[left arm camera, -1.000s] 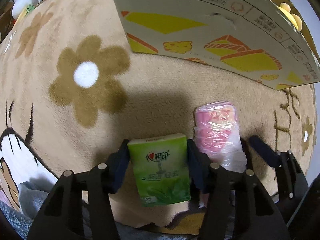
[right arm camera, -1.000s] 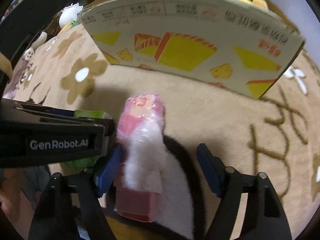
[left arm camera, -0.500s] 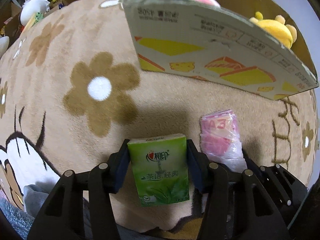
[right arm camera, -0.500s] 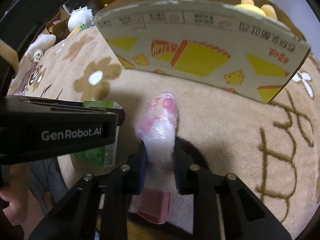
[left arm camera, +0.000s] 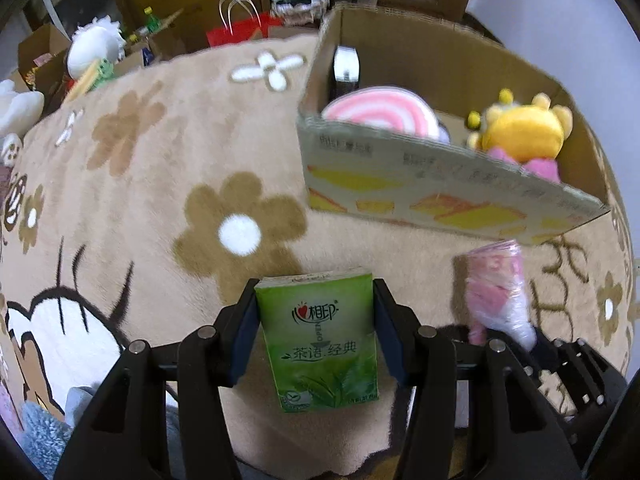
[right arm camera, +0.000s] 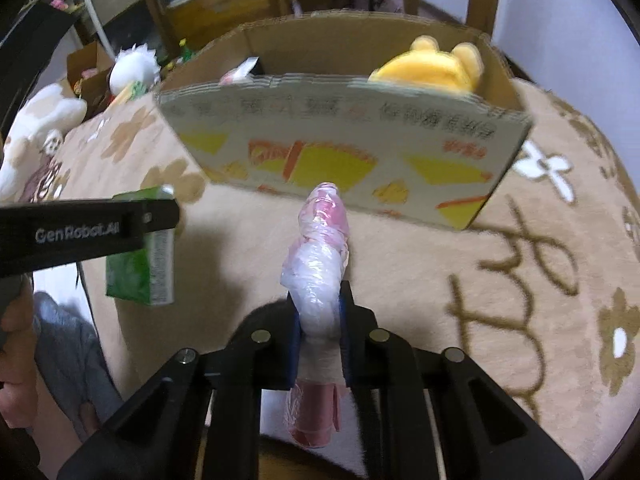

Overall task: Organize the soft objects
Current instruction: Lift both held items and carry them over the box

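Note:
My left gripper (left arm camera: 316, 312) is shut on a green tissue pack (left arm camera: 318, 336) and holds it above the beige flower rug (left arm camera: 160, 200). My right gripper (right arm camera: 318, 316) is shut on a pink tissue pack in clear plastic wrap (right arm camera: 320, 256), also lifted off the rug; it also shows in the left wrist view (left arm camera: 498, 288). The green pack and the left gripper show at the left of the right wrist view (right arm camera: 140, 256). Ahead stands an open cardboard box (left arm camera: 440, 196) holding a yellow plush bear (left arm camera: 520, 132) and a pink-and-white striped plush (left arm camera: 380, 114).
The box (right arm camera: 340, 148) sits on the rug with its near wall facing both grippers. White plush toys (left arm camera: 96, 48) and small cartons lie beyond the rug at the far left. A red paper bag (left arm camera: 236, 32) and wooden furniture stand behind.
Both grippers have risen with their packs, so the box interior now shows. The right gripper closed on the pink pack and lifted it off the rug.

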